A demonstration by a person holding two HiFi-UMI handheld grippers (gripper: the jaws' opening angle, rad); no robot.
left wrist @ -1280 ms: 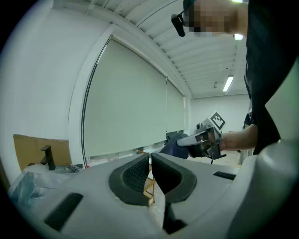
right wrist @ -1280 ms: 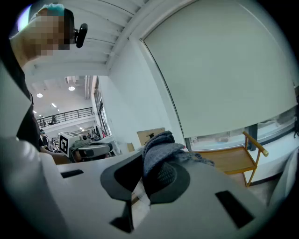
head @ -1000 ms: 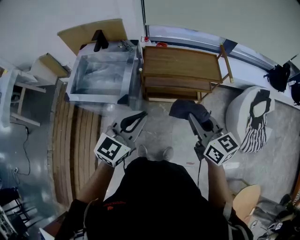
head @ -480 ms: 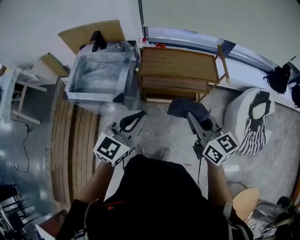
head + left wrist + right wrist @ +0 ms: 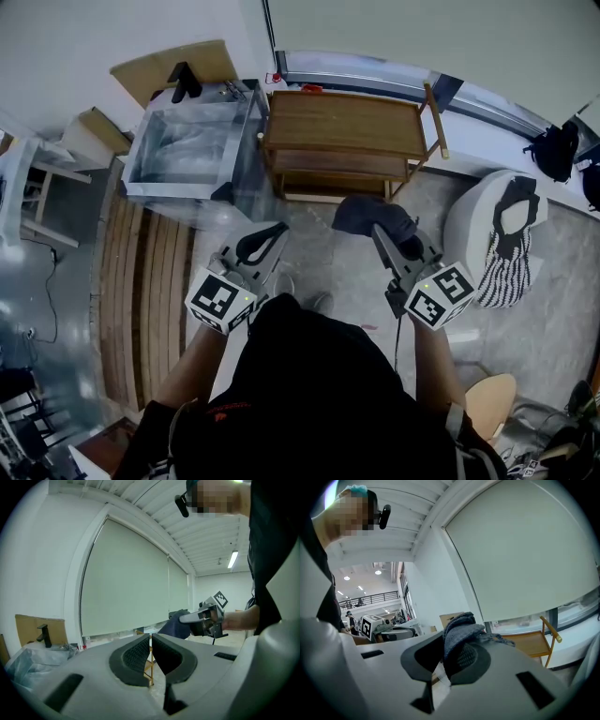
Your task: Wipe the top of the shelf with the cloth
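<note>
The wooden shelf (image 5: 345, 120) stands against the far wall, its top bare; in the right gripper view its top (image 5: 530, 644) shows behind the jaws. My right gripper (image 5: 380, 231) is held in the air short of the shelf, shut on a bunched dark blue cloth (image 5: 364, 213). The cloth (image 5: 461, 624) bulges out over the jaws of that gripper (image 5: 450, 657). My left gripper (image 5: 268, 240) hovers level with it on the left. Its jaws (image 5: 151, 651) stand together with nothing between them, and beyond them the right gripper (image 5: 202, 618) and the cloth (image 5: 175, 623) show.
A metal-framed bin (image 5: 141, 184) lined with clear plastic stands left of the shelf, with cardboard (image 5: 150, 67) behind it. A white pouf (image 5: 469, 234) with a striped bag sits at the right. Wooden slats (image 5: 150, 300) run along the floor at the left.
The shelf and bin have slid a little to the left and up in the head view. Both grippers hold much the same pose, and the cloth stays gripped.
</note>
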